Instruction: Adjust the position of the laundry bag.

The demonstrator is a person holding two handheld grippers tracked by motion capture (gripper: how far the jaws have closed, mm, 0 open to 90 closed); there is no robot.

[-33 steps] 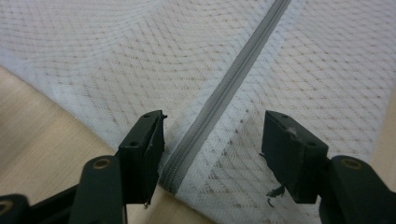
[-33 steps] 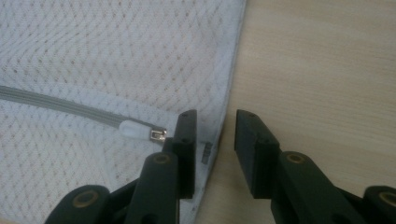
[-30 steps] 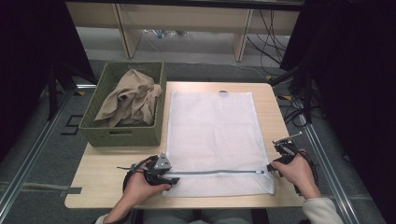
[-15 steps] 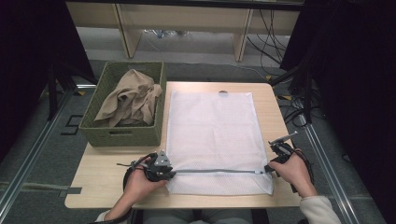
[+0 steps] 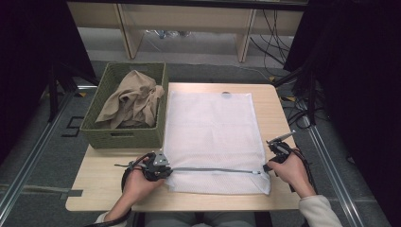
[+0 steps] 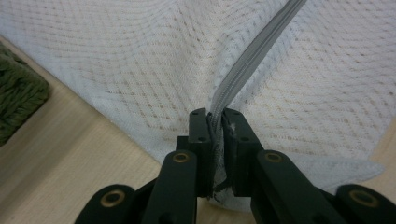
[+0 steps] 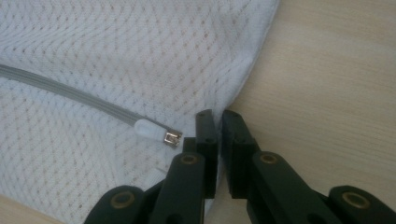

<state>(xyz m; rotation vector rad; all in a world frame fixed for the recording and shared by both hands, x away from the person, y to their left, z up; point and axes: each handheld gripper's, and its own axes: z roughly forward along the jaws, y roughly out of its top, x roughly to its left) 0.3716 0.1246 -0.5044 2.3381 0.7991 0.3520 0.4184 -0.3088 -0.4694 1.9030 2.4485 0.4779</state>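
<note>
Cloth (image 5: 130, 99) fills basket (image 5: 121, 137) beside mesh bag (image 5: 213, 127).

High view above the table (image 5: 222, 201) looking down, both gripper views close, sharing the mesh bag (image 5: 213, 132).

White mesh-cloth bag (image 5: 213, 132), matt wooden table (image 5: 108, 182)

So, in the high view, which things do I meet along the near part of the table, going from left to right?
Left gripper → grey zipper across the white mesh bag → zipper pull → right gripper.
</note>
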